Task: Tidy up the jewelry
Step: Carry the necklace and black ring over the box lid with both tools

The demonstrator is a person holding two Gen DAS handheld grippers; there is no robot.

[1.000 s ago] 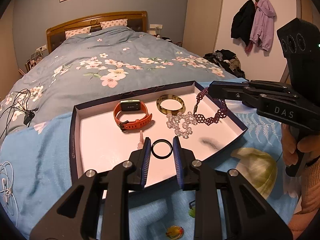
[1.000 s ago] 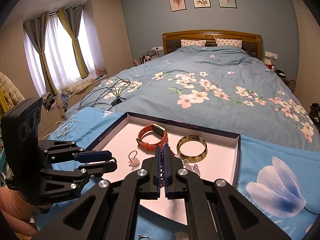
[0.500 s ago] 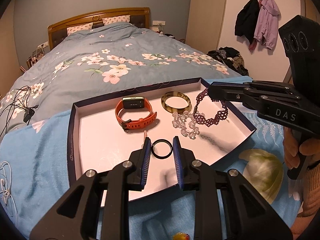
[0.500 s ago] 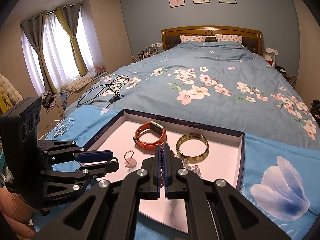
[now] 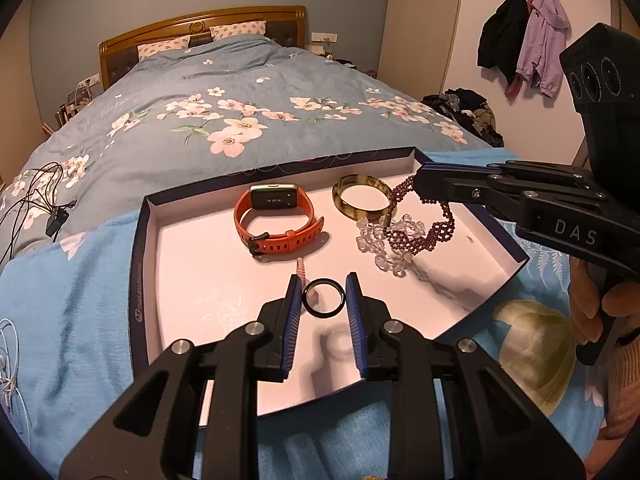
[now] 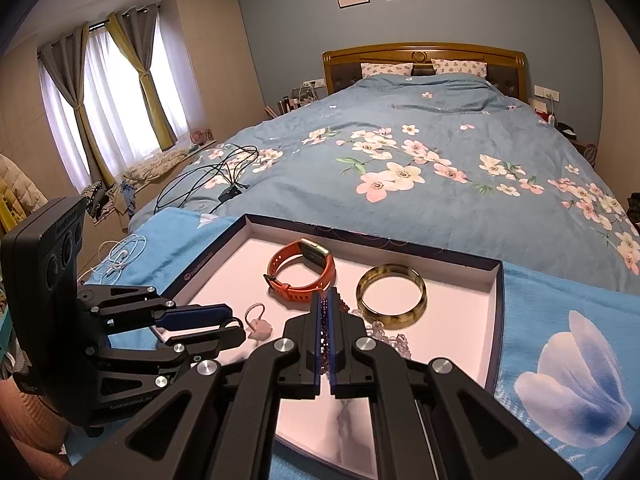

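A shallow dark-rimmed box [image 5: 138,248] with a white floor lies on the bed. In it are an orange smartwatch [image 5: 276,218], an amber bangle [image 5: 362,197], a clear bead bracelet [image 5: 384,256] and a small pink piece [image 6: 258,322]. My left gripper [image 5: 323,298] is shut on a black ring [image 5: 323,297] and holds it just above the box floor. My right gripper [image 6: 326,310] is shut on a purple beaded bracelet [image 5: 424,226], which hangs from it over the clear beads. The box rim [image 6: 498,308] and the bangle [image 6: 391,296] also show in the right wrist view.
The box sits on a light blue blanket [image 5: 68,304] over a flowered duvet [image 5: 224,120]. Black cables [image 5: 36,200] and white earphone wires [image 6: 118,256] lie to the left. Coats hang on a wall hook [image 5: 524,36] at right.
Both grippers have moved forward over the box. The purple bracelet has come lower, its end now resting on the clear beads. The ring stays held.
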